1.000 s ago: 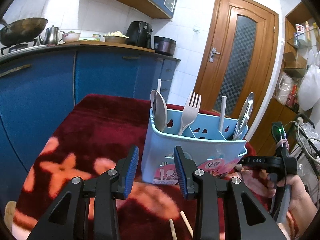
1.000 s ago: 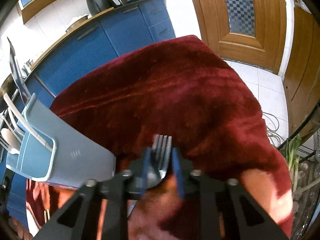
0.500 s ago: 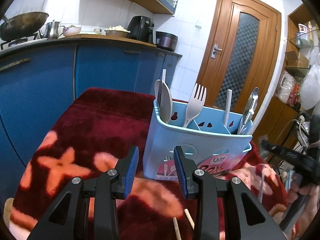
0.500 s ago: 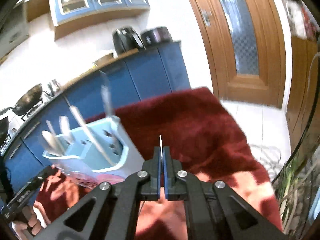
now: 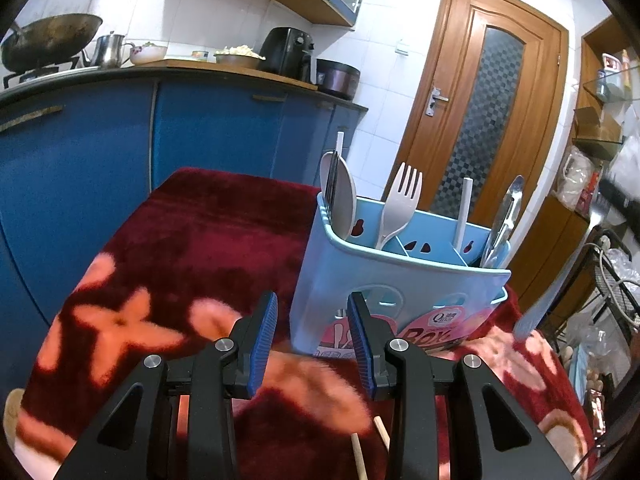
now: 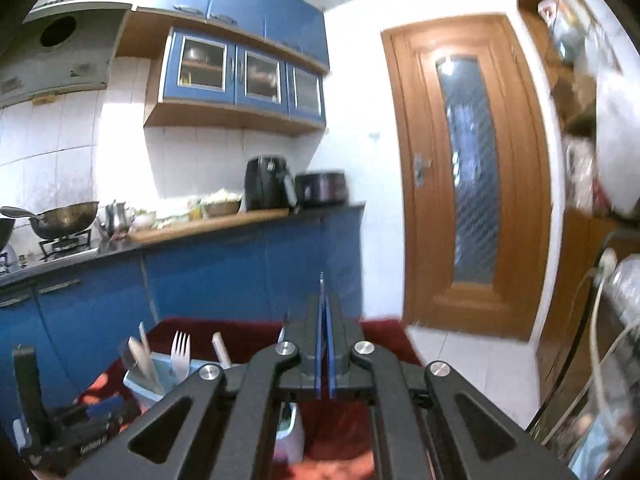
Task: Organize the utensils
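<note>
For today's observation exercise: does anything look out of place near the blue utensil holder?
Two thin wooden sticks, likely chopsticks, lie loose on the dark red floral blanket before the light blue plastic utensil holder, not inside it.

Left wrist low, near caddy; right wrist higher, behind; both face door.

Left claw, right claw: black arms, blue ribbed pads, silver screws
</note>
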Action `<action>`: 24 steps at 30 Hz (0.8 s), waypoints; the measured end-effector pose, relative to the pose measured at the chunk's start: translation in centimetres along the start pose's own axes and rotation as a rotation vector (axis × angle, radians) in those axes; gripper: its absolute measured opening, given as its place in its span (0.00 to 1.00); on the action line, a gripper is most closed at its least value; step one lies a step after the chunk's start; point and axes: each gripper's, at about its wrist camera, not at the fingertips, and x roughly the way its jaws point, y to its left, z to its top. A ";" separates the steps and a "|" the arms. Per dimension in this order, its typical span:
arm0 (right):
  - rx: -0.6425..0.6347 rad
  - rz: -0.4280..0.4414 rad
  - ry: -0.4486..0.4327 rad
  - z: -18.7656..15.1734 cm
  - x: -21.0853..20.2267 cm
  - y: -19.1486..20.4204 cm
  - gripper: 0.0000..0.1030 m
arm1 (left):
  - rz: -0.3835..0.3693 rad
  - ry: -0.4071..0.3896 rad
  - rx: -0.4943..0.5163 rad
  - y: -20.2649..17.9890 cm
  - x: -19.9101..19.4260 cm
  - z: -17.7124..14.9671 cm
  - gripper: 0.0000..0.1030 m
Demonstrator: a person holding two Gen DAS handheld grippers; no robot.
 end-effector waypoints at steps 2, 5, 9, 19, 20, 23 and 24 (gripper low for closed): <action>-0.013 -0.013 -0.033 0.9 0.2 0.4 0.03 | -0.001 -0.001 0.003 0.0 0.0 0.0 0.36; -0.066 -0.038 -0.065 1.7 1.3 1.7 0.03 | -0.002 -0.002 0.008 -0.1 0.0 0.0 0.36; -0.129 -0.031 -0.016 0.8 3.7 3.4 0.03 | -0.005 -0.003 0.008 -0.1 0.0 -0.1 0.36; -0.056 0.093 0.176 -4.1 7.1 3.4 0.19 | -0.013 -0.001 0.004 -0.1 0.1 -0.2 0.36; -0.041 0.103 0.179 -4.3 7.0 3.2 0.34 | -0.012 -0.001 0.004 -0.1 0.1 -0.2 0.36; 0.013 0.134 0.159 -4.3 6.1 2.6 0.43 | -0.011 -0.001 0.006 -0.2 0.0 -0.2 0.36; 0.014 0.130 0.152 -4.2 5.8 2.5 0.43 | -0.011 -0.002 0.007 -0.2 0.0 -0.2 0.36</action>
